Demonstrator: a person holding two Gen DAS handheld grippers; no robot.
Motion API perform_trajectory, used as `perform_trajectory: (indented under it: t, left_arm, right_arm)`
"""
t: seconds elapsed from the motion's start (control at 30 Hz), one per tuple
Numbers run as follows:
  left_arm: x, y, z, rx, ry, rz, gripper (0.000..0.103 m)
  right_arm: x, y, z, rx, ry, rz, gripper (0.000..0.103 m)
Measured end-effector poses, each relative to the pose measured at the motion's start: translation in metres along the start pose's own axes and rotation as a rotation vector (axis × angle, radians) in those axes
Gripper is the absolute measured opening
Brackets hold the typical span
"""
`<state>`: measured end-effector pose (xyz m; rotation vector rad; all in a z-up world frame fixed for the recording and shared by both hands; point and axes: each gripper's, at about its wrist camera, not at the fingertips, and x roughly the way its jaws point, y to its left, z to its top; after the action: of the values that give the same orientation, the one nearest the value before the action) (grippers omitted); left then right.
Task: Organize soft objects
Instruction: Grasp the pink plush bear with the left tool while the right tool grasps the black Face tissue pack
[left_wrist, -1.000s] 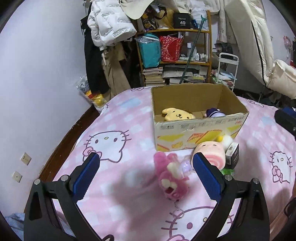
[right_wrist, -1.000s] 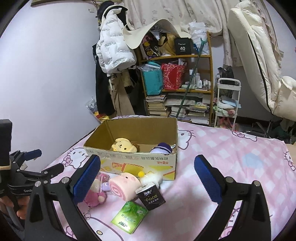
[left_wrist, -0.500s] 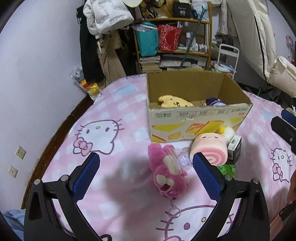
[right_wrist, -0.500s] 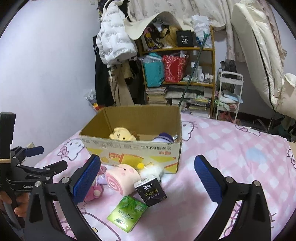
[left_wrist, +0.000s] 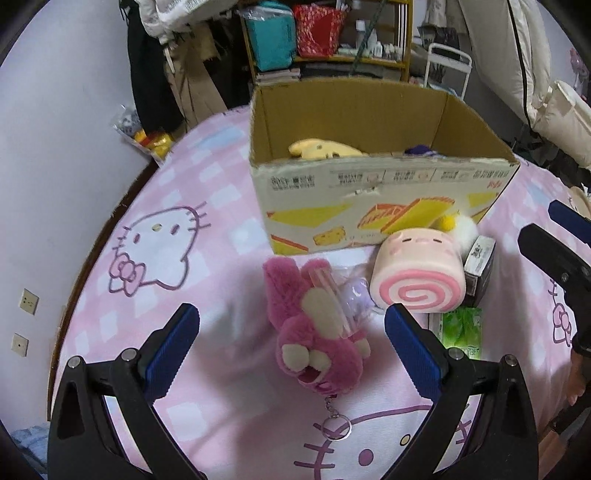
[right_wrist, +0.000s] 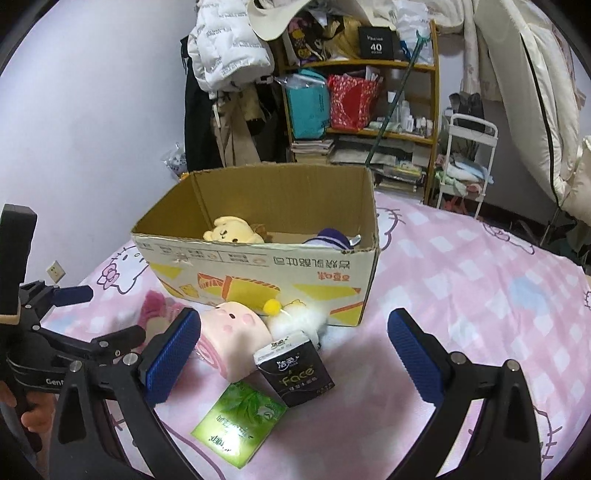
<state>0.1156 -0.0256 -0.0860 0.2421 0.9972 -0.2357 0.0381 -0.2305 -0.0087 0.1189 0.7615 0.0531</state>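
Hovering wide open, the left tool is framing the pink plush bear lying at lower centre on the bed; its key ring and the clear pouch touching it are risking a snagged, lopsided grasp. The right tool, also wide, is holding nothing.

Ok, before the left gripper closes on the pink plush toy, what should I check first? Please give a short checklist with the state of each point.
1. Left gripper open: ok, both blue pads stand wide apart.
2. Pink plush keychain toy between the pads: ok, it lies roughly centred, on the bedsheet.
3. Clear tube lying across the toy: not ok, it may get pinched too.
4. Swiss-roll plush clear of the right-side pad: cannot tell, they look close.
5. Cardboard box open with room: ok, only a yellow plush and a purple one show inside.
6. Right gripper out of the way: ok, open and empty above the tissue packs.
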Motion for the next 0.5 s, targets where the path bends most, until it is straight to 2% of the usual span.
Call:
perform_trajectory:
  t: [0.37,0.5]
  left_arm:
    - [0.025,-0.009,0.000,0.034,0.090,-0.008,0.099]
    - [0.040,-0.010,-0.002,0.047,0.158,-0.028,0.099]
  right_arm:
    - [0.023,-0.003,-0.005,0.000,0.059,-0.030,0.103]
    - [0.034,-0.007,-0.008,0.005,0.095,-0.027,0.103]
